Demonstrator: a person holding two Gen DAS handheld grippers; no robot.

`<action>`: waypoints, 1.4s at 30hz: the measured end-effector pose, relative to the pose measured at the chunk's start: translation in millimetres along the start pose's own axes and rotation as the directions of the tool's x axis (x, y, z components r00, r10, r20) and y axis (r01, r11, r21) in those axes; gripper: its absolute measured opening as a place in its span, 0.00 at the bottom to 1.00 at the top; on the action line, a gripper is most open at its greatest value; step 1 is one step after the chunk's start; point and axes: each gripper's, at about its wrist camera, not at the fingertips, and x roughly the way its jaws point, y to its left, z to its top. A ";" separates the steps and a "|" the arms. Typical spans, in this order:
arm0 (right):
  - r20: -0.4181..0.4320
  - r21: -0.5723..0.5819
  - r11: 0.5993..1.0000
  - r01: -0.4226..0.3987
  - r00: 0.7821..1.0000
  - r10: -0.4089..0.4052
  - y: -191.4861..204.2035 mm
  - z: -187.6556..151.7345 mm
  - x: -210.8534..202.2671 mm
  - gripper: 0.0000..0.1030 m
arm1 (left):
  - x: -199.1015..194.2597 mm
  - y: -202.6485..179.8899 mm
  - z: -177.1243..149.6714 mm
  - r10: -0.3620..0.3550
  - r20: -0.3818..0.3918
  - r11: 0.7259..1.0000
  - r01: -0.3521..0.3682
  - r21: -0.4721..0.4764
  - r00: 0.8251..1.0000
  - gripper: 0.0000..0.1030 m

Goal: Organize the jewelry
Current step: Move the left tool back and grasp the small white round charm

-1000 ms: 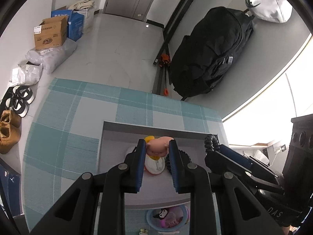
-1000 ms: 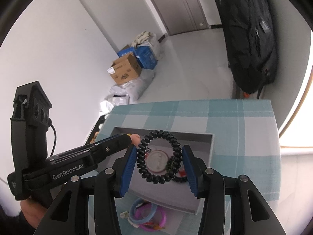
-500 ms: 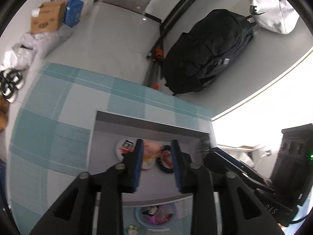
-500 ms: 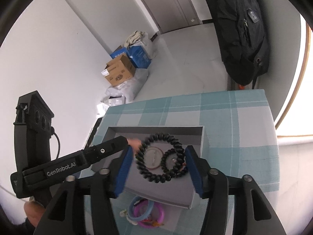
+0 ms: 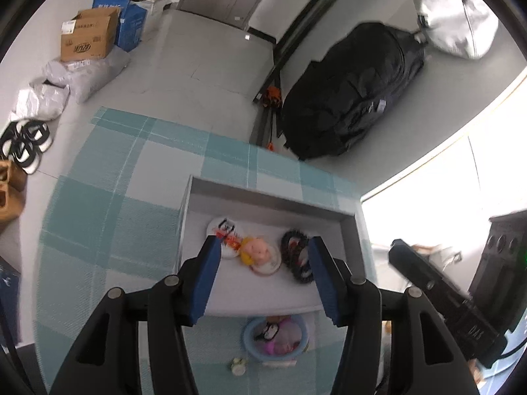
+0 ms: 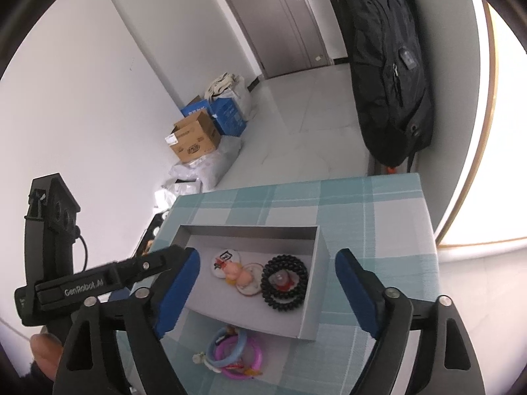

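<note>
A grey tray [image 6: 250, 230] sits on the teal checked tablecloth [image 6: 378, 204]. In it lie a white badge [image 6: 225, 258], a pink pig charm [image 6: 238, 273] and black coil hair ties [image 6: 285, 283]. My right gripper [image 6: 266, 260] hovers above them, its jaws opening wide with nothing touching the pads. My left gripper [image 5: 263, 243] hangs over the same tray [image 5: 263, 197]. Its jaws are also opening, and the pig charm [image 5: 257, 250] lies loose below, beside the hair ties [image 5: 296, 256]. The left gripper's black body [image 6: 98, 283] reaches in from the left in the right wrist view.
Blue and pink bangles [image 6: 234, 350] and a small charm [image 5: 237, 365] lie on the cloth in front of the tray. Beyond the table are cardboard boxes [image 6: 194, 141], a black backpack [image 6: 388, 75] and shoes [image 5: 26, 144] on the floor. A thumb [image 6: 42, 352] shows at lower left.
The left jaws spread and let the pig charm go into the tray. The right jaws widened and dropped the black coil hair tie into the tray. Both grippers drew back slightly.
</note>
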 end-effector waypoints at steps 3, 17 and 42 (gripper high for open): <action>0.020 -0.011 1.000 0.006 1.000 -0.006 1.2 -3.9 -5.2 0.93 | -10.2 -6.2 -7.6 0.036 0.029 0.998 -0.038 0.048 0.999 0.48; 0.038 -0.048 0.998 -0.028 0.999 0.030 13.2 -27.4 -24.2 1.00 | -27.4 2.1 -40.8 0.086 0.055 0.996 -0.088 0.030 0.995 0.52; -0.042 -0.090 0.996 0.020 0.999 -0.024 -1.2 -76.5 -24.6 1.00 | 7.3 -8.7 -97.0 0.242 -0.084 0.938 -0.210 0.276 0.967 0.66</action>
